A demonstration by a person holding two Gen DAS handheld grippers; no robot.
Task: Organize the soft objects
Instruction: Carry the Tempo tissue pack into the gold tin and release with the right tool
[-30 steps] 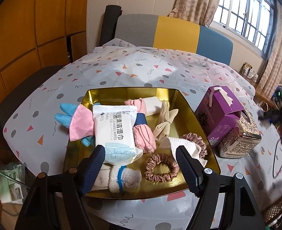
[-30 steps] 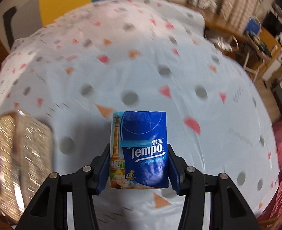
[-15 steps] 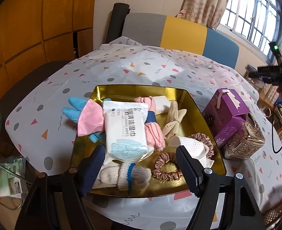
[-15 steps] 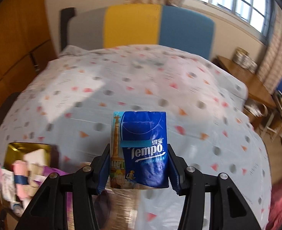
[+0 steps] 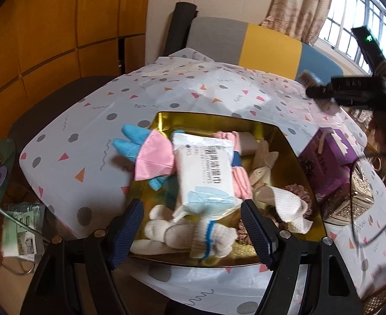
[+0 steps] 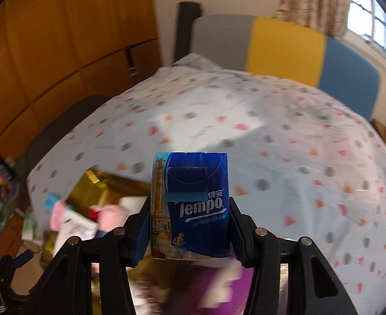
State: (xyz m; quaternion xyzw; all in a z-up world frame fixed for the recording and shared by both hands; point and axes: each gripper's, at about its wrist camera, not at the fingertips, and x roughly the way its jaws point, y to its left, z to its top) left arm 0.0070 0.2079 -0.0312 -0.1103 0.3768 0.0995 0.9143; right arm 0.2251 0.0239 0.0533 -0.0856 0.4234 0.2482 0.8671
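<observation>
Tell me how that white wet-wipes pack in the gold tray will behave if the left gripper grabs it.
The wet-wipes pack looks like glossy film, so probably slippery. It bulges softly, so likely to squash and sag rather than stay stiff. It lies tilted across socks in the gold tray, so a push may slide it off.

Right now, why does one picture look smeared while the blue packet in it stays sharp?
Right wrist view: the tissue pack, clamped in the right hand-held gripper, is crisp, while tablecloth and gold tray smear with motion blur. Left wrist view: only mild softness; fisheye bends the room's edges in both.
</observation>
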